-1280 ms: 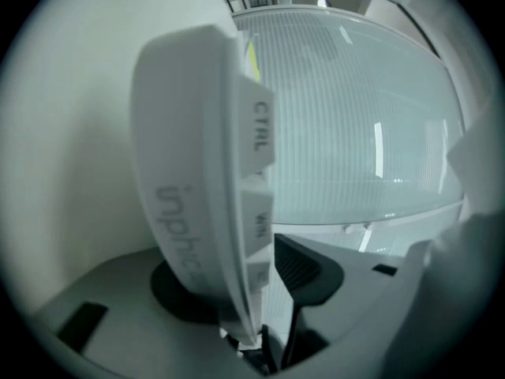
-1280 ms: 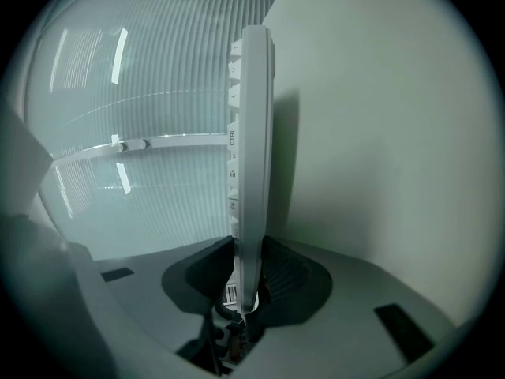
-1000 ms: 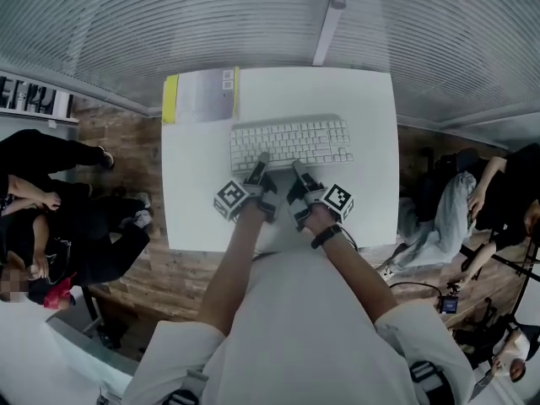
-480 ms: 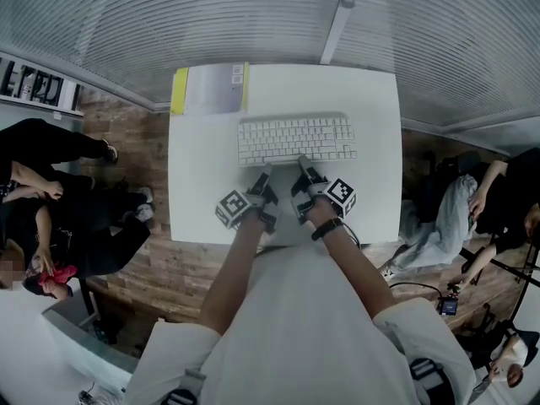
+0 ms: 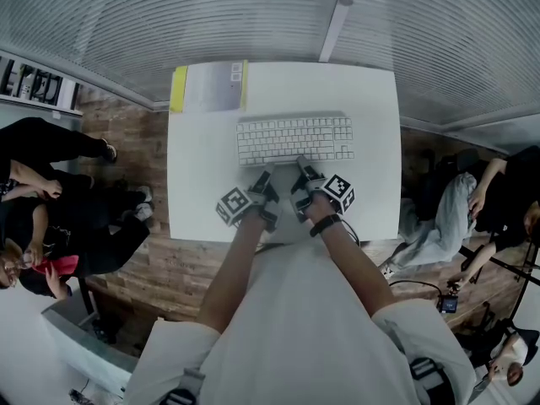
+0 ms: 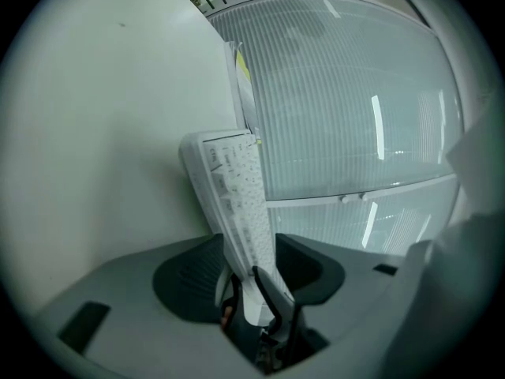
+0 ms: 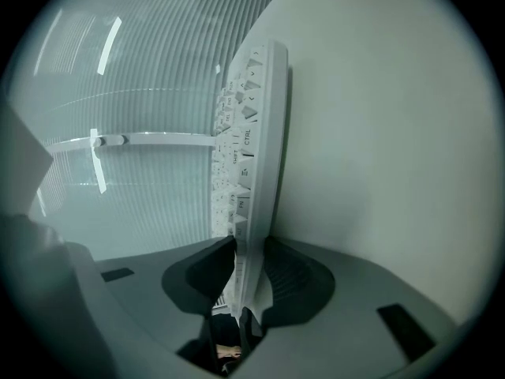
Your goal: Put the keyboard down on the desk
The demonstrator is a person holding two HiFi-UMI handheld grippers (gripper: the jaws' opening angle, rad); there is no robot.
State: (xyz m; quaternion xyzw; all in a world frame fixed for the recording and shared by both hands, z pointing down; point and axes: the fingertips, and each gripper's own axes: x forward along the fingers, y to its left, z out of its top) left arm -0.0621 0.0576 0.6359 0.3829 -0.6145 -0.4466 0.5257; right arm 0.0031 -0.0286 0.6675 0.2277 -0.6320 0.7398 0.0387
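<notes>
A white keyboard (image 5: 294, 138) lies lengthwise across the middle of the white desk (image 5: 199, 184). I cannot tell whether it rests on the top or hangs just above it. My left gripper (image 5: 263, 174) is shut on its near edge left of centre, and my right gripper (image 5: 301, 169) is shut on the same edge just beside it. In the left gripper view the keyboard (image 6: 237, 204) runs away from the left gripper (image 6: 246, 267), pinched between the dark pads. In the right gripper view the keyboard (image 7: 252, 156) shows edge-on in the right gripper (image 7: 246, 263), close over the desk.
A grey booklet with a yellow spine (image 5: 208, 88) lies at the desk's far left corner. A ribbed glass wall (image 5: 253, 15) stands behind the desk. People sit on the wooden floor at the left (image 5: 51, 218) and right (image 5: 498, 201).
Only the head view has shifted a little. The keyboard and both grippers keep the same place over the desk.
</notes>
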